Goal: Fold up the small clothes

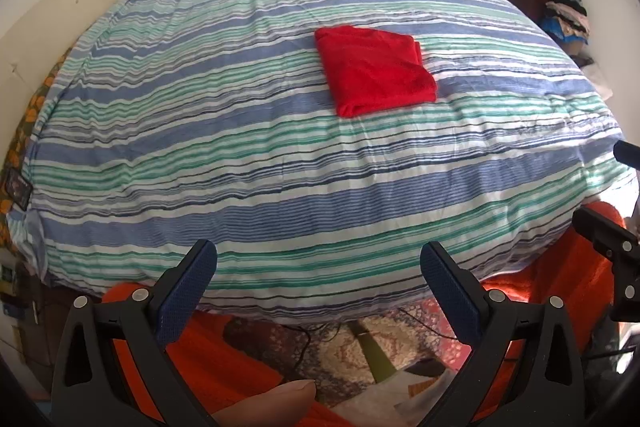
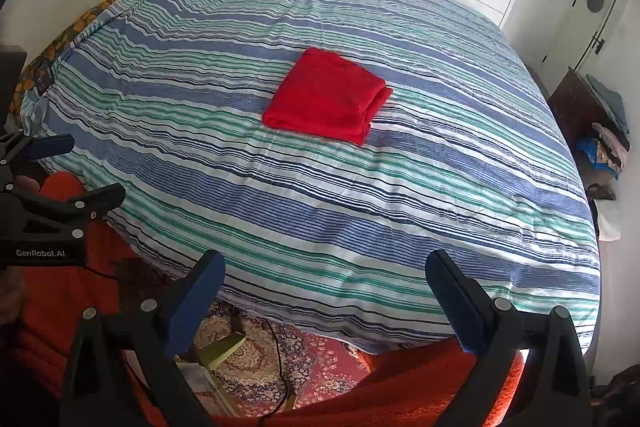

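On the striped bedspread (image 2: 400, 187), near mid-bed, the red garment (image 2: 326, 97) lay folded in a neat square, nothing touching it. Left gripper (image 1: 318, 269) and right gripper (image 2: 324, 279) hung at the near bed edge, both spread wide and empty, well apart from it. Patterned rug (image 2: 316, 355) and orange fabric (image 2: 400, 383) lay below; piled clothes (image 2: 606, 143) sat right.

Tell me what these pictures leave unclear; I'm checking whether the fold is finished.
- red cloth: inner layers, hidden by its own top layer, both views.
- Garment type: too small to tell.
- clothes pile: items crowded at the right wrist view's edge.
- right gripper: cut off by the left wrist view's edge.
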`<state>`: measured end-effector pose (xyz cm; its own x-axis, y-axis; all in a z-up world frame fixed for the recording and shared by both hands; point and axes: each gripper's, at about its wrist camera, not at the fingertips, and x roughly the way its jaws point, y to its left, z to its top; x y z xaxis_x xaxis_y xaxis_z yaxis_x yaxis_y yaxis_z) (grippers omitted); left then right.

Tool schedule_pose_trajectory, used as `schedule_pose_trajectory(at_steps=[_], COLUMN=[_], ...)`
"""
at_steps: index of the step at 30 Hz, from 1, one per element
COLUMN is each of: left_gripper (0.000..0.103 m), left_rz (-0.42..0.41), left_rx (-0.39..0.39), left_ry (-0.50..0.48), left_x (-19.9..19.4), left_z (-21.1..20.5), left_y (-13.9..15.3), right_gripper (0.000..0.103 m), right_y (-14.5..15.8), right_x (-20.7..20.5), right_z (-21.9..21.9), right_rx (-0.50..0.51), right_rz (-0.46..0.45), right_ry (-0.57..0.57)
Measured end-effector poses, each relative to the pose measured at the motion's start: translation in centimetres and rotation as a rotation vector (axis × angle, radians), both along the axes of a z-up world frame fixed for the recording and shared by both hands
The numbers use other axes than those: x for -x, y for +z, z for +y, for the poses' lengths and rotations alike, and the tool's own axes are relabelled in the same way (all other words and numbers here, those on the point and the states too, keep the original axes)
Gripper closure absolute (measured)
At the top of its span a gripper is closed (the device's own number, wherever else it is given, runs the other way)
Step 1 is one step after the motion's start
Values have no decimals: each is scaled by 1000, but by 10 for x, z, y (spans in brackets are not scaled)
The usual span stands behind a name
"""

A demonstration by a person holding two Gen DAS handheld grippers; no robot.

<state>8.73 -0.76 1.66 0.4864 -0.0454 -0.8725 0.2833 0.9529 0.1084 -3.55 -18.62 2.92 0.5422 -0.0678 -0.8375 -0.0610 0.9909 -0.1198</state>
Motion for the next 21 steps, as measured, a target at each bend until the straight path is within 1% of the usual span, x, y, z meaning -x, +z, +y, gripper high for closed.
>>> schedule_pose_trajectory(at_steps=[9, 14, 21], left_gripper=[1, 1, 1], left_rz=[7, 9, 11], left_rx=[25, 44, 79], left_ry=[4, 0, -4], left_x=[-2, -3, -2], left_z=[2, 3, 6], left_y=[3, 6, 13], right_gripper=[4, 4, 4], right_y=[6, 16, 31], right_x=[0, 2, 7], right_z=[-3, -3, 2], right_rx=[13, 30, 21], right_rz=[-9, -26, -58], right_ry=[2, 9, 32])
